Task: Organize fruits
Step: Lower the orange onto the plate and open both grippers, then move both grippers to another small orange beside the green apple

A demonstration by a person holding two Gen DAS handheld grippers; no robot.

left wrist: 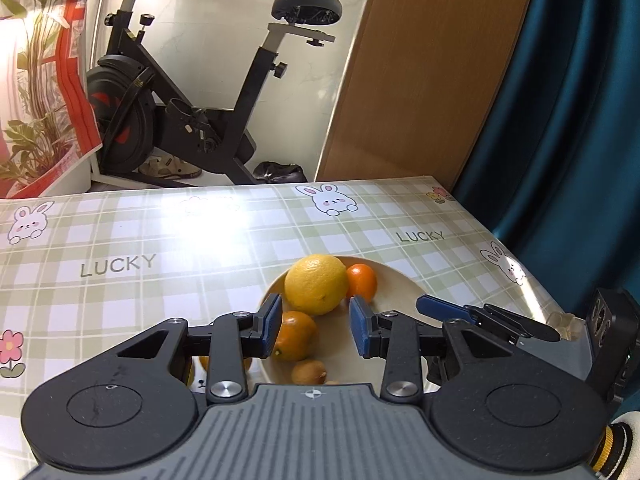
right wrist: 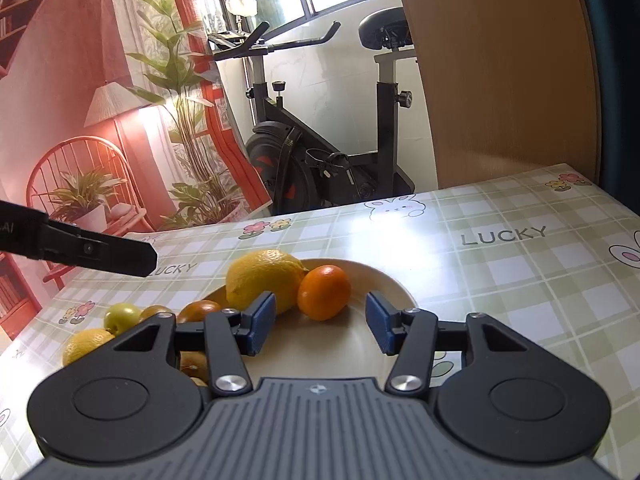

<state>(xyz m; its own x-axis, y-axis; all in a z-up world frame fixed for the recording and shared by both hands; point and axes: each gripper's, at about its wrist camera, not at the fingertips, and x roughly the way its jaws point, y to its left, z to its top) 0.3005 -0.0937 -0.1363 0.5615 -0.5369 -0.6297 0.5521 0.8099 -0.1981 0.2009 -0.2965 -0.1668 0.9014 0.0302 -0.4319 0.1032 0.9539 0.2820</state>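
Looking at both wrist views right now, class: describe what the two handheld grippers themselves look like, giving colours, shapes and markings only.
The left gripper and the right gripper look alike: black linkage arms with silver pivot bolts, two round black discs, a ribbed grey centre plate bearing a small crosshair mark, and fingers tipped with blue pads. No cables, hands or sleeves show.

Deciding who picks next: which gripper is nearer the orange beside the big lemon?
Right. The right gripper has the orange just ahead between its fingers; the left gripper sits farther off, past the lemon.

Lemon beside orange, plated
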